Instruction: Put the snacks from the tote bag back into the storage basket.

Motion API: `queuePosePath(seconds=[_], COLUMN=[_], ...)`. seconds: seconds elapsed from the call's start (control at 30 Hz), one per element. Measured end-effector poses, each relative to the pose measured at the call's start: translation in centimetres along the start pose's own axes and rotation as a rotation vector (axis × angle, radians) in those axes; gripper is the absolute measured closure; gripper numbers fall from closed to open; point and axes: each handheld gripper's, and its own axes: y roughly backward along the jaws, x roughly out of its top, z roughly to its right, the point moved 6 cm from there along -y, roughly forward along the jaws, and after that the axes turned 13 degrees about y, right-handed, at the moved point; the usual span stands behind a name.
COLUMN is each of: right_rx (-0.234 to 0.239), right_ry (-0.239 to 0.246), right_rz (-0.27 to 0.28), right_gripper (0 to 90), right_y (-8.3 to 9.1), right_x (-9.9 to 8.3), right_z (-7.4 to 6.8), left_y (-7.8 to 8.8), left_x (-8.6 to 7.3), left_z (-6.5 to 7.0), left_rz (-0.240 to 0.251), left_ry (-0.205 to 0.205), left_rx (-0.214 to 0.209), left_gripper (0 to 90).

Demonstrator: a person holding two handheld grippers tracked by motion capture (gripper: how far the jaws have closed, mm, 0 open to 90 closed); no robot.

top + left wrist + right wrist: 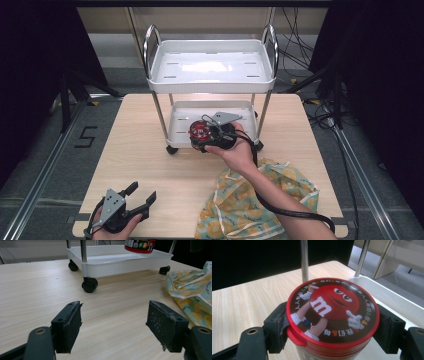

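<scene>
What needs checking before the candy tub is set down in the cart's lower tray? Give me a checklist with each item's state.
1. Grip: right gripper has its jaws clamped on both sides of the candy tub: ok.
2. Tub upright, lid level: ok.
3. Tub over the lower tray of the cart: ok.
4. Tub bottom touching the tray floor: cannot tell.
5. Left gripper open, low over the table, apart from the cart: ok.
6. Patterned cloth lies clear of the cart: ok.

Bright overhead light glares off the cart's top tray [210,66]; dark surroundings.
</scene>
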Motion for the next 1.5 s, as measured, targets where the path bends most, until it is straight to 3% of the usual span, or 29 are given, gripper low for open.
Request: queuePosePath(seconds=[0.03, 0.23, 0.33, 0.43, 0.53, 0.6, 0.77, 0.87, 1.0, 1.03, 1.1, 1.17, 1.2, 1.3, 1.5], right_rx=[0.007, -0.002, 0.009, 0.0, 0.01, -0.006, 0.015, -0.002, 0.013, -0.005, 0.014, 0.002, 0.015, 0.0, 0.014], right_ry=[-0.022, 0.003, -0.024, 0.003, -0.032, 0.004, -0.02, -0.004, -0.019, -0.004, -0.017, -0.005, -0.022, -0.005, -0.017], right_rz=[-0.005, 0.011, -0.007, 0.006, -0.004, 0.004, -0.005, -0.002, -0.008, -0.001, -0.011, -0.001, -0.01, -0.002, -0.011], right_gripper=[26.5, 26.5, 26.5, 26.5, 26.5, 26.5, 26.5, 26.5, 26.5, 26.5, 26.5, 26.5, 26.5, 26.5, 26.5], right_y=[-0.1, -0.4, -0.5, -0.7, -0.8, -0.9, -1.2, -1.3, -1.5, -1.6, -1.7, -1.9, -1.9, -2.2, -2.6], right_x=[0.0, 0.2, 0.3, 0.5, 0.6, 0.7, 0.9, 0.9, 1.0, 1.0, 1.0, 1.1, 1.1, 1.2, 1.3], right_z=[-0.2, 0.0, -0.2, 0.1, -0.2, 0.2, 0.1, 0.3, 0.2, 0.4, 0.2, 0.4, 0.3, 0.5, 0.3], left_y=[0.0, 0.0, 0.0, 0.0, 0.0, -0.1, -0.1, -0.1, 0.0, 0.0, 0.0, 0.0, 0.1, -0.1, -0.1], left_x=[0.0, 0.0, 0.0, 0.0, 0.0, 0.0, 0.0, 0.0, 0.0, 0.0, 0.0, 0.1, 0.0, 0.0, 0.0], left_z=[0.0, 0.0, 0.0, 0.0, 0.0, 0.1, 0.1, 0.0, 0.0, 0.1, 0.1, 0.1, 0.1, 0.1, 0.1], left_rz=[0.002, 0.003, 0.002, 0.005, 0.004, 0.005, 0.004, 0.007, 0.005, 0.007, 0.005, 0.004, -0.004, 0.005, 0.004], left_ry=[0.002, 0.005, 0.005, 0.007, 0.007, 0.01, 0.012, 0.012, 0.012, 0.013, 0.013, 0.013, 0.013, 0.014, 0.016], left_rx=[0.001, 0.0, 0.0, -0.001, 0.0, -0.002, -0.001, -0.002, 0.0, -0.002, 0.0, 0.004, 0.013, 0.0, -0.002], left_gripper=[27.1, 27.1, 27.1, 27.1, 27.1, 27.2, 27.2, 27.2, 27.2, 27.2, 27.2, 27.2, 27.2, 27.2, 27.2])
